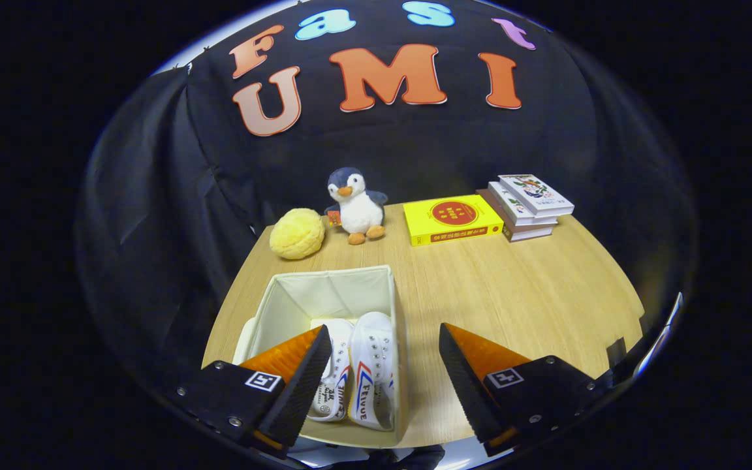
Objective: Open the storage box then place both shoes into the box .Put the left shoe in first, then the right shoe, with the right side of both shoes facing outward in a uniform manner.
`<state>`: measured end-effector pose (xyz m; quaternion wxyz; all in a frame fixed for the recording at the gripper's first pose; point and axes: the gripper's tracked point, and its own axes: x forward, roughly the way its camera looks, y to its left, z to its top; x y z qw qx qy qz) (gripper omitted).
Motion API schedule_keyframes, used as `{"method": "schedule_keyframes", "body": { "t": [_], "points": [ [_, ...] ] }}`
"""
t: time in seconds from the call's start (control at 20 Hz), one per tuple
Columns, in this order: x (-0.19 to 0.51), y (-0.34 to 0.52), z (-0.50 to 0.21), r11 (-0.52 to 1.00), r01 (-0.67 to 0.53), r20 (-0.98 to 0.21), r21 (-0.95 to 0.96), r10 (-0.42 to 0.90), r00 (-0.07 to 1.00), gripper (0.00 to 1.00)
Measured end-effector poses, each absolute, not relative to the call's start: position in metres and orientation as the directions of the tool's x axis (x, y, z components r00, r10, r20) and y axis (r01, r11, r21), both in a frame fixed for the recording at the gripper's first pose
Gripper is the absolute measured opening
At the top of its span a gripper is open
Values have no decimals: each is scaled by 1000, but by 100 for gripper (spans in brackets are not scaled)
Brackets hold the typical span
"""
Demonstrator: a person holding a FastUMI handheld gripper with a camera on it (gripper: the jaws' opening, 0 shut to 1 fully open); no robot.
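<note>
The gripper (382,372) hangs over the near end of the wooden table (513,294) with its fingers spread wide and nothing between them but air. Under and between the fingers, toward seven o'clock from the table's middle, sits the storage box (324,287), an open-topped cream fabric bin whose long axis runs from the fingers straight away toward twelve o'clock. Both shoes lie inside it at the near end, side by side and touching: the left shoe (333,385) partly hidden by one finger, the right shoe (373,372) just beside it toward the box's three o'clock wall. Each lies lengthwise along the box, toes toward twelve o'clock, heels toward the fingers (which foot each one fits cannot be told for sure from here). Beyond the box, at the far table edge, stand a yellow plush ball (297,233), a penguin toy (355,204), a yellow book (452,219) and a stack of books (526,203), running from eleven to one o'clock.
</note>
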<state>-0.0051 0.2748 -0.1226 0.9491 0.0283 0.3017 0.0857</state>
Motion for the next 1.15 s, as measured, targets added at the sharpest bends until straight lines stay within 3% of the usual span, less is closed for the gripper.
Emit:
{"method": "schedule_keyframes", "body": {
  "t": [0.2, 0.6, 1.15],
  "points": [
    [-5, 235, -82, 979, -97, -497, 180, 176, 850, 99],
    [8, 133, -13, 988, -66, -321, 142, 109, 941, 99],
    [31, 30, 12, 992, -43, -264, 122, 74, 962, 99]
  ]
}}
